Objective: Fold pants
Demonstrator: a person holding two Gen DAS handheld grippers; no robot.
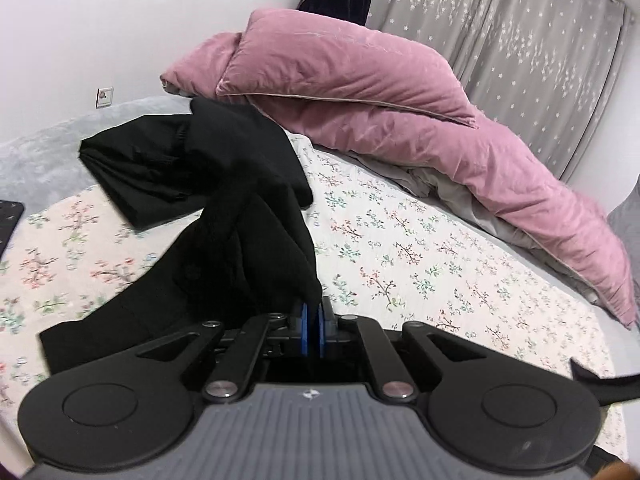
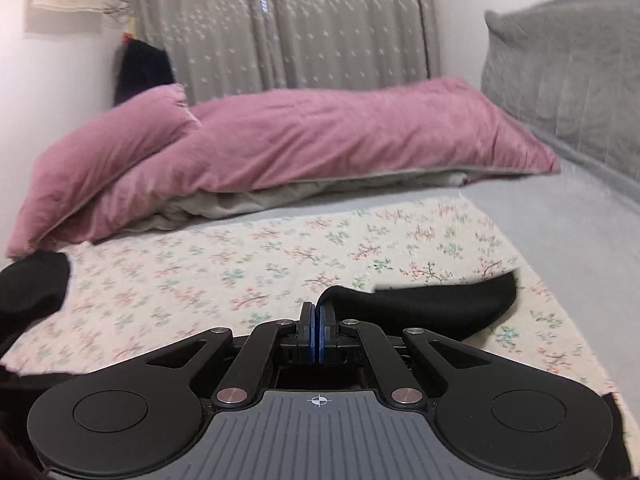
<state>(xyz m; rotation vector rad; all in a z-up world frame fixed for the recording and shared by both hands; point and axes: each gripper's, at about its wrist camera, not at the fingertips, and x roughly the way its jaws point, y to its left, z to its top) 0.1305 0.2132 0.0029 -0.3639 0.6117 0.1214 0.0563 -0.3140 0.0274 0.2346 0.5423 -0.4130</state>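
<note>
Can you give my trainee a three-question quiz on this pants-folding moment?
1. True or false: the left gripper is shut on the black pants.
2. What is the right gripper pinching: A pink duvet, B black pants, C nothing?
3. What does the floral sheet carry along its far side?

Key: 1 true. 2 B. 3 The pink duvet.

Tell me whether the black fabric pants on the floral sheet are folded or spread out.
Neither neatly: the black fabric pants lie bunched, one end pinched and lifted in the left gripper, another in the right gripper.
</note>
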